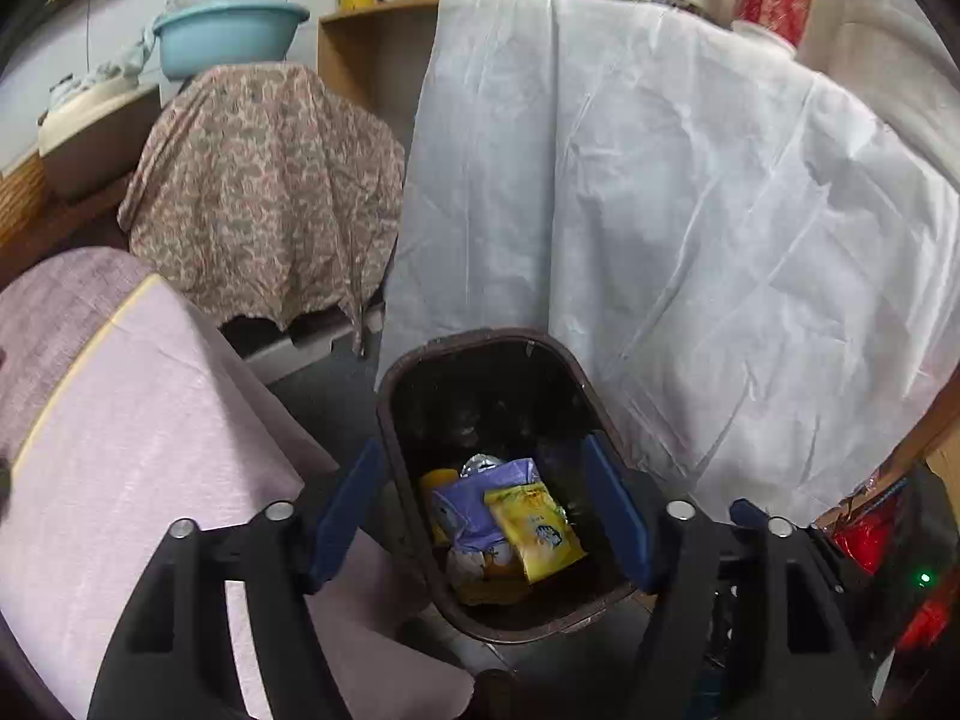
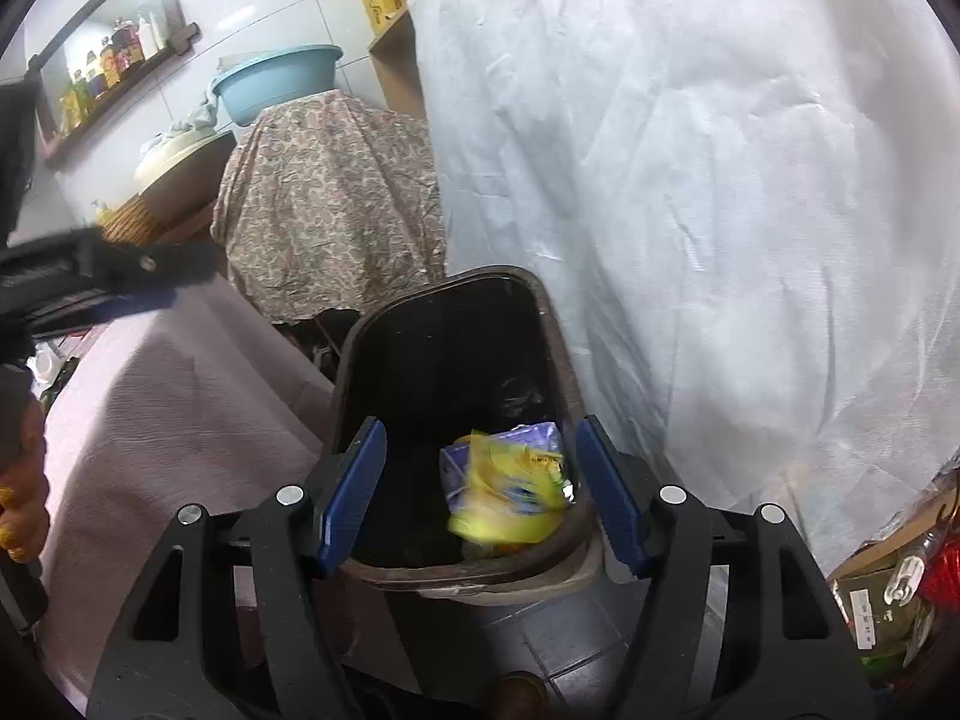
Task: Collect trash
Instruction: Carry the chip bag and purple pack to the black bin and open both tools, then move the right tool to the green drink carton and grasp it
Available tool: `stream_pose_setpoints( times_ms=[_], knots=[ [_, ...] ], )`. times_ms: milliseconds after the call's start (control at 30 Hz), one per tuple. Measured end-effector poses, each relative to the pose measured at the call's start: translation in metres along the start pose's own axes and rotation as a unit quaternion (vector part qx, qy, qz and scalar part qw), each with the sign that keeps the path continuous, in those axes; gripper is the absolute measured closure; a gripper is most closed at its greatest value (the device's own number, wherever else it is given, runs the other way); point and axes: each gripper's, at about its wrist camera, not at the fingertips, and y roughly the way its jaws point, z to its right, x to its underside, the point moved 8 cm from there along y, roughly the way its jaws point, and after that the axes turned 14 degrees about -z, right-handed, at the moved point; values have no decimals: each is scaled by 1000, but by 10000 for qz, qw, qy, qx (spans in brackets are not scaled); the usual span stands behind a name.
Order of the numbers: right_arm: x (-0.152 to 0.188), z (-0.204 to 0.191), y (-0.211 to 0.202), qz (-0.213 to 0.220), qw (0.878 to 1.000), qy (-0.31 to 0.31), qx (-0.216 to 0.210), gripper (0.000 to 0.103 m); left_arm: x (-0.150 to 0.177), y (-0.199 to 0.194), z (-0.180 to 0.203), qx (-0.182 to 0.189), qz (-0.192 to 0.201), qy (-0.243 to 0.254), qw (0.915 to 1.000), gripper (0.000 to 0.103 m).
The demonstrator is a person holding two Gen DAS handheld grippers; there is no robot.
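Trash wrappers [image 1: 510, 525], crinkly yellow and purple plastic packets, lie heaped in the dark, rounded-rectangular bin [image 1: 414, 372] directly below and ahead of both claws. The left gripper [image 1: 480, 516] and right gripper [image 2: 480, 492] both gape apart, holding nothing; the blurred yellow packet [image 2: 510, 492] looks just dropped.
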Motion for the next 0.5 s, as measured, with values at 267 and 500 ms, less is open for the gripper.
stream_pose_setpoints(
  times_ms=[267,500],
  knots=[
    [-4,-44,-8,0,9983,-367,-459,36,14,-60,-12,-69,504,209,9985,14],
    [-16,-108,-20,-14,9908,-871,-1038,31,38,-111,-62,-357,805,-18,9961,8]
  ],
)
